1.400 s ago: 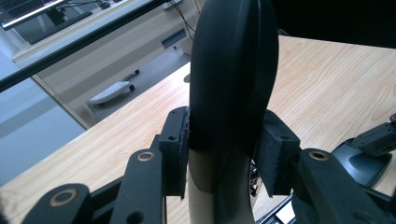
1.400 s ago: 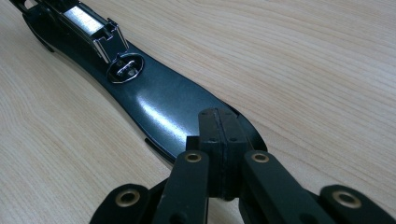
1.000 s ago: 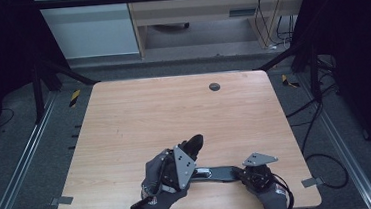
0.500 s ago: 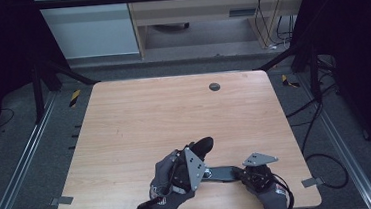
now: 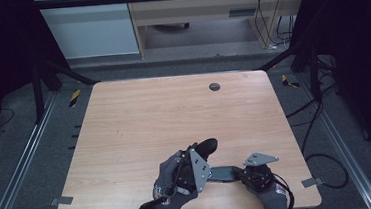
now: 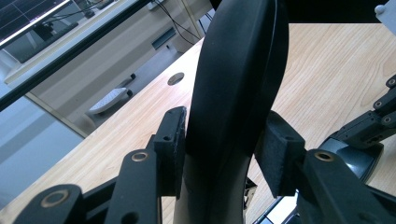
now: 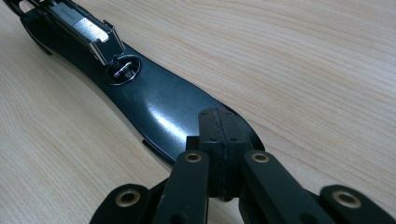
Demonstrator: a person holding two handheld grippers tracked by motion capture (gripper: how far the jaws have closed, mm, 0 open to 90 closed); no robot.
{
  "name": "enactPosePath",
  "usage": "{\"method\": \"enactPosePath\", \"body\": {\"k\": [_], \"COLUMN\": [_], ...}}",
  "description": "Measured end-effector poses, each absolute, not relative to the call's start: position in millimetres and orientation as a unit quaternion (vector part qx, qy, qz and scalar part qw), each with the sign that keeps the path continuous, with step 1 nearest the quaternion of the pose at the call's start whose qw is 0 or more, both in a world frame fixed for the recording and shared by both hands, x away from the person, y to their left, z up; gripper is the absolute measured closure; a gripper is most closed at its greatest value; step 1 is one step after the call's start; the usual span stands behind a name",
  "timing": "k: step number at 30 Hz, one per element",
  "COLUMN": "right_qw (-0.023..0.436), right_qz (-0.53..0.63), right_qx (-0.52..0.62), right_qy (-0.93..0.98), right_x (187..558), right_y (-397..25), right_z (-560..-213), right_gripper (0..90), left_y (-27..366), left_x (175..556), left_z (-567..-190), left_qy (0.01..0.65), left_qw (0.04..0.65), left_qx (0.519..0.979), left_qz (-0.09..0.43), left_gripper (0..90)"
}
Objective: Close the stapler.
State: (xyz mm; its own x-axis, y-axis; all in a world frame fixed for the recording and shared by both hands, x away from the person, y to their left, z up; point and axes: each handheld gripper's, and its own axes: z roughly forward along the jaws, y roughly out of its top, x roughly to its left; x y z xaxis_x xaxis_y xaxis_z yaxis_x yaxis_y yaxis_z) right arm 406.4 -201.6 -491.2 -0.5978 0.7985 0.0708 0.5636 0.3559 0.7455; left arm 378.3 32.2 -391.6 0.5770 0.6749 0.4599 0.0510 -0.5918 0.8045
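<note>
Stapler (image 5: 222, 173), black and swung open, sits in both pairs of tongs near the 6 o'clock edge of the worktop (image 5: 140, 123). The left tongs (image 6: 224, 149) are set fairly wide, their pads clamped on either side of the stapler's thick curved upper arm (image 6: 238, 70), which rises steeply between them. The right tongs (image 7: 219, 135) are narrowed almost to nothing, pads pressed close together at the rounded end of the stapler's base (image 7: 159, 107). How much of that thin edge sits between the pads cannot be made out.

In the high view, bare wood surrounds the left tongs (image 5: 202, 156) and the right tongs (image 5: 243, 174), with nothing standing between them and the stapler. Well away at 12 o'clock is a small round hole (image 5: 214, 86) in the worktop. Metal brackets (image 5: 60, 200) sit at the near corners at 8 and 4 o'clock. On the floor are strips of yellow-and-black tape (image 5: 74, 97) at 10 and 2 o'clock, and cables (image 5: 323, 159) trail at 3 o'clock.

The base lies flat on the wood, running from the right tongs toward 9 o'clock and under the left tongs. In the right gripper view its metal magazine (image 7: 88, 30) shows at the far end. The upper arm's tip points to 1 o'clock from the left tongs.
</note>
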Motion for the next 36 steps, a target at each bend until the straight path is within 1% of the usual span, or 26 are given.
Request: {"method": "enactPosePath", "body": {"k": [36], "right_qw": [0.151], "right_qz": [0.381], "right_qx": [0.423], "right_qy": [0.808], "right_x": [407], "right_y": [-202], "right_z": [-491], "right_gripper": [90.0], "left_y": [5], "left_x": [378], "left_z": [-411], "left_qy": [0.179], "left_qw": [0.355], "left_qx": [0.818], "left_qz": [0.416], "left_gripper": [53.7]}}
